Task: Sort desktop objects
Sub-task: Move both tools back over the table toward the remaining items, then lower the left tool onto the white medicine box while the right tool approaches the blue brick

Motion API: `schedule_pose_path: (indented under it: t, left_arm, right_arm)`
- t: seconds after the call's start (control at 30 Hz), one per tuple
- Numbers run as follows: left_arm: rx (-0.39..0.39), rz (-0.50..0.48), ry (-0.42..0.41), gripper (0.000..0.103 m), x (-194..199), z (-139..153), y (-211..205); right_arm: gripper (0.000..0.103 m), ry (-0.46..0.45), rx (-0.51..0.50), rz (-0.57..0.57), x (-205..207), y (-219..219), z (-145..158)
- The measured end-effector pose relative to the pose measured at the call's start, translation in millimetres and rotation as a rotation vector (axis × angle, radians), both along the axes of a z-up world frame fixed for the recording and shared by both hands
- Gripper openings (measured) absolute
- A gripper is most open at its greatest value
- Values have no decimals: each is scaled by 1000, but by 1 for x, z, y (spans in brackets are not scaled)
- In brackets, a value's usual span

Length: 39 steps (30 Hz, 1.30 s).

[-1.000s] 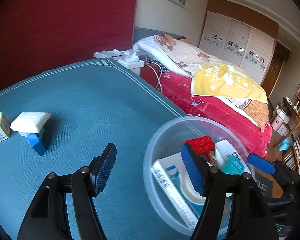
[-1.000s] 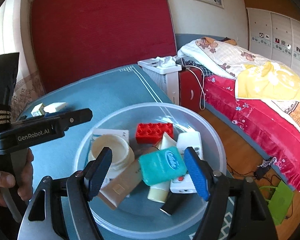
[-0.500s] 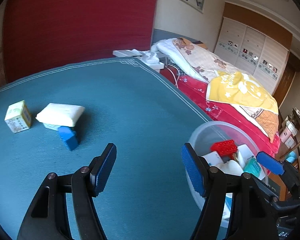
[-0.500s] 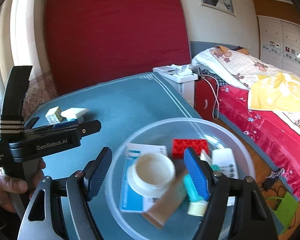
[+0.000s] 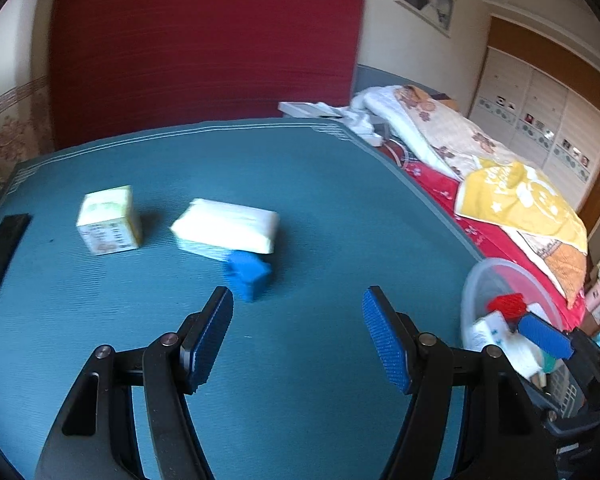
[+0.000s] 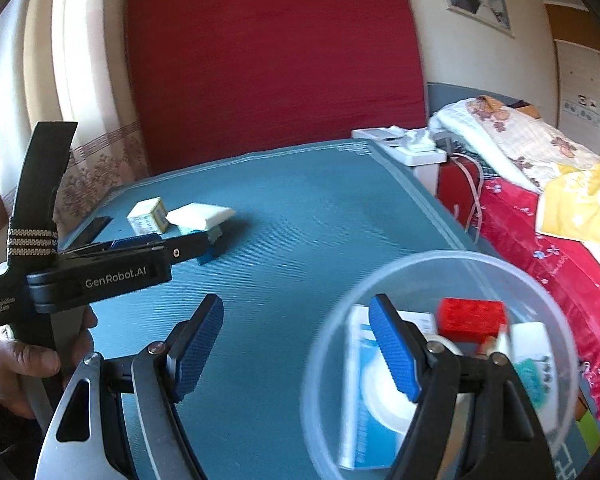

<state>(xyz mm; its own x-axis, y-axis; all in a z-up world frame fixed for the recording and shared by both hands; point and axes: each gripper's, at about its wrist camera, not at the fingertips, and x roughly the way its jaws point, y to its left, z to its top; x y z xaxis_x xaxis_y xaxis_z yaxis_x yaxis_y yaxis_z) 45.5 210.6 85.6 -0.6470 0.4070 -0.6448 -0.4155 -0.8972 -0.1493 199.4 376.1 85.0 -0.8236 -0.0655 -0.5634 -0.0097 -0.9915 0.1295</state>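
Note:
A blue brick [image 5: 247, 274] lies on the teal table [image 5: 300, 200], just ahead and left of my open left gripper [image 5: 298, 320], which holds nothing. Behind the brick, touching it, lies a white tissue pack [image 5: 226, 230], with a small yellow-green box [image 5: 110, 220] to its left. A clear plastic bowl [image 6: 420, 260] holds a red brick [image 6: 472, 316], a white jar [image 6: 392, 400], a blue-and-white box [image 6: 356, 360] and other items. My right gripper [image 6: 296, 324] is open and empty at the bowl's left rim. In the right wrist view the left gripper [image 6: 172, 246] reaches toward the blue brick [image 6: 210, 256].
A flat black object [image 5: 2, 256] lies at the table's left edge. A person's hand [image 6: 20, 360] holds the left gripper's handle. Right of the table are a bed with red and yellow covers [image 5: 520, 200] and a white side unit [image 6: 412, 152]. A red panel [image 6: 276, 60] stands behind.
Both grippers have swung left across the table. The bowl has slid to the right in both views, and the blue brick, tissue pack and box have come closer to the left gripper.

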Motion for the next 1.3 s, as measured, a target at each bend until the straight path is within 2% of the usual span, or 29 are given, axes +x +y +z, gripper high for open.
schedule_pose_path:
  t: [0.4,0.67,1.13,1.3]
  left_arm:
    - [-6,149,-41,71,-35,-13,-62]
    - [-21,272,-67,71,-67,-22,-99]
    - [-55,310,-49,71,-111,-23,-95]
    - [-54,326,-57,71,-128,-27,-97]
  right_arm:
    - [79,-90,-56,72,-34,-23,-17]
    - [79,-114,-61,100,-52,-37,-20]
    - [79,-165,-110,91,-95,-47,-32]
    - [79,-173,-94,107,-105,-58,-35]
